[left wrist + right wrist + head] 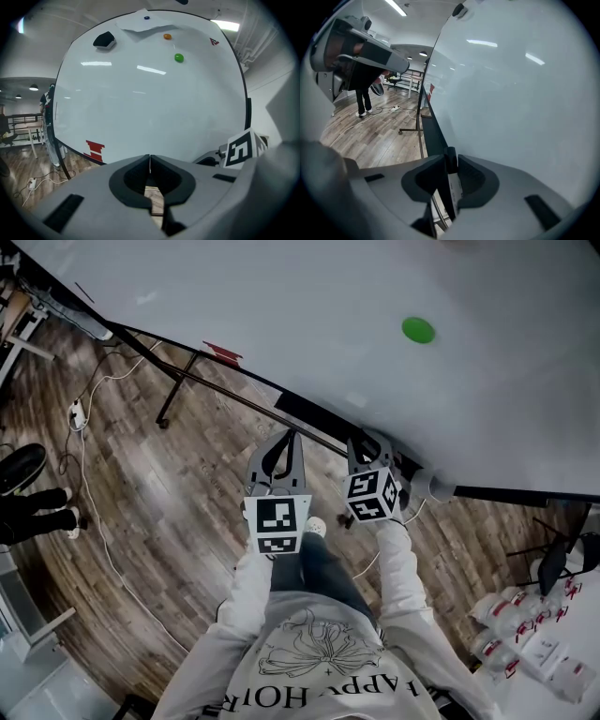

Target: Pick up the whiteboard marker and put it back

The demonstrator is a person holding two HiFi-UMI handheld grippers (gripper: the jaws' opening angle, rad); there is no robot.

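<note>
In the right gripper view the whiteboard marker (454,187) stands between the fingers (474,178) of my right gripper (451,157), its black cap pointing forward and its white barrel running back toward the camera. The fingers are only a little apart around it. One side looks to touch the marker and on the other I see a thin dark gap, so I judge the hold as loose, not a firm clamp. The marker lies along the dark tray (433,131) at the lower edge of the whiteboard (511,93), but I cannot tell if it already rests on that ledge. My left gripper (150,159) has its fingers together at the tips, with nothing between them, and it points at the board beside the right one. I expect the marker to be light and stiff, a plastic tube that does not bend. Its barrel is smooth and round, so it can slip in the pads or roll on a narrow ledge. I would take hold across the middle of the barrel and not on the cap, because the cap may pull off. I would set it down lengthwise along the tray.
</note>
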